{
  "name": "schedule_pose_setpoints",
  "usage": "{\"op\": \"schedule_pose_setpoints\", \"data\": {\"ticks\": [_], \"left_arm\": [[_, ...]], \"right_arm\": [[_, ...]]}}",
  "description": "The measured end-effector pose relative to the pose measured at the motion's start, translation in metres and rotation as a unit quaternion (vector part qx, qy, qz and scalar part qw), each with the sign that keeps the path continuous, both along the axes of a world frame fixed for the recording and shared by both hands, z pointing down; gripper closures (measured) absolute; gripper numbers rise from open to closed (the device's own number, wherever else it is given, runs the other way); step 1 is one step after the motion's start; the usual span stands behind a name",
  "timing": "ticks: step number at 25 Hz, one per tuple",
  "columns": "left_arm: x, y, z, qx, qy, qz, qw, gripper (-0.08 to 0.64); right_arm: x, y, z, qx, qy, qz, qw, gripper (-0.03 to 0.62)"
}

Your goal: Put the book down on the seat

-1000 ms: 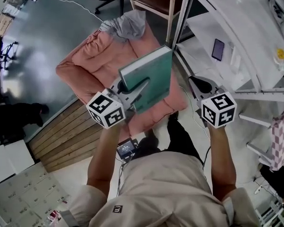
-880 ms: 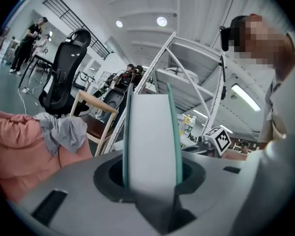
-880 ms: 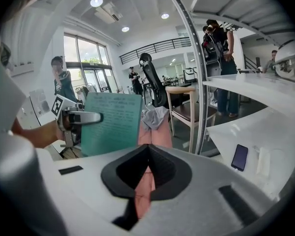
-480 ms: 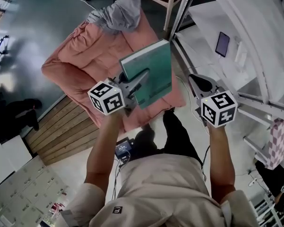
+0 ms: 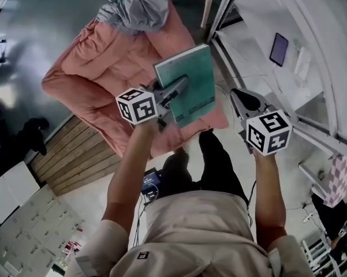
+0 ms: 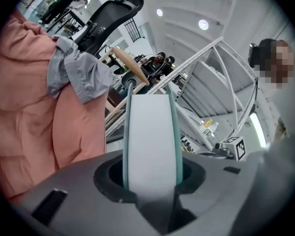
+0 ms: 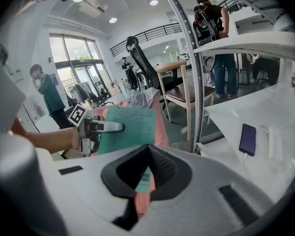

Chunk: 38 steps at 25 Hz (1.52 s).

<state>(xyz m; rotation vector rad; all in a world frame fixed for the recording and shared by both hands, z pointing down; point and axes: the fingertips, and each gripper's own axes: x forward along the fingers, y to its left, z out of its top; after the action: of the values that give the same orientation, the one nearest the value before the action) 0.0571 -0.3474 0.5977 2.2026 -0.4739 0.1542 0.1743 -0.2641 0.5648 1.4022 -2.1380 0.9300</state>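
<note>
A teal-covered book (image 5: 191, 77) hangs over the near right part of the pink padded seat (image 5: 104, 68), tilted, cover facing up. My left gripper (image 5: 182, 86) is shut on its near edge. In the left gripper view the book's white page edge (image 6: 149, 132) stands upright between the jaws, with the pink seat (image 6: 24, 122) at the left. My right gripper (image 5: 241, 98) hangs to the right of the book, over the floor, shut with nothing in it. The right gripper view shows its jaws (image 7: 147, 149) meeting at the tips, with the book (image 7: 130, 129) and left gripper beyond.
A grey garment (image 5: 140, 10) lies on the seat's far end. A wooden chair (image 7: 181, 87) stands beyond. White shelves (image 5: 254, 39) with a dark phone (image 5: 279, 49) stand on the right, close to the right gripper. Wooden planks (image 5: 75, 154) border the seat's near left.
The left gripper and the book have sunk toward the seat and rolled, so the book lies flatter. The right gripper has dropped a little.
</note>
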Motion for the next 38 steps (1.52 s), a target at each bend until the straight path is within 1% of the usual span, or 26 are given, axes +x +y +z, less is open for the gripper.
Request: {"op": "schedule_pose_setpoints", "data": {"ticks": [3, 6, 10, 12, 16, 20, 22, 26, 31, 35, 38], "left_arm": [[0.004, 0.0, 0.027, -0.027, 0.0, -0.004, 0.9996, 0.411], [0.015, -0.001, 0.052, -0.059, 0.01, -0.013, 0.9981, 0.411], [0.025, -0.005, 0.083, -0.103, 0.024, -0.029, 0.9939, 0.411], [0.031, -0.004, 0.099, -0.128, 0.031, -0.029, 0.9908, 0.411], [0.04, -0.008, 0.129, -0.157, 0.031, -0.03, 0.9867, 0.411], [0.043, -0.01, 0.161, -0.178, 0.014, -0.034, 0.9834, 0.411], [0.043, -0.011, 0.175, -0.189, 0.014, -0.04, 0.981, 0.41], [0.047, -0.014, 0.192, -0.202, 0.028, -0.052, 0.9777, 0.41], [0.047, -0.012, 0.206, -0.204, 0.014, -0.061, 0.977, 0.408], [0.043, -0.013, 0.218, -0.204, 0.0, -0.079, 0.9757, 0.359], [0.036, -0.013, 0.228, -0.201, -0.02, -0.095, 0.9747, 0.301]], "right_arm": [[0.005, 0.007, 0.016, -0.013, -0.001, 0.004, 1.0, 0.598], [0.015, 0.013, 0.03, -0.024, -0.002, 0.009, 1.0, 0.598], [0.022, 0.015, 0.044, -0.034, -0.003, 0.013, 0.999, 0.6], [0.025, 0.015, 0.05, -0.039, -0.004, 0.013, 0.999, 0.6], [0.03, 0.011, 0.062, -0.046, -0.005, 0.015, 0.999, 0.6], [0.034, 0.01, 0.074, -0.052, -0.008, 0.015, 0.998, 0.598], [0.036, 0.011, 0.081, -0.056, -0.01, 0.015, 0.998, 0.598], [0.038, 0.011, 0.091, -0.061, -0.013, 0.015, 0.998, 0.598], [0.036, 0.015, 0.095, -0.065, -0.016, 0.012, 0.998, 0.598], [0.038, 0.019, 0.098, -0.065, -0.018, 0.01, 0.998, 0.598], [0.04, 0.023, 0.099, -0.066, -0.018, 0.009, 0.998, 0.598]]}}
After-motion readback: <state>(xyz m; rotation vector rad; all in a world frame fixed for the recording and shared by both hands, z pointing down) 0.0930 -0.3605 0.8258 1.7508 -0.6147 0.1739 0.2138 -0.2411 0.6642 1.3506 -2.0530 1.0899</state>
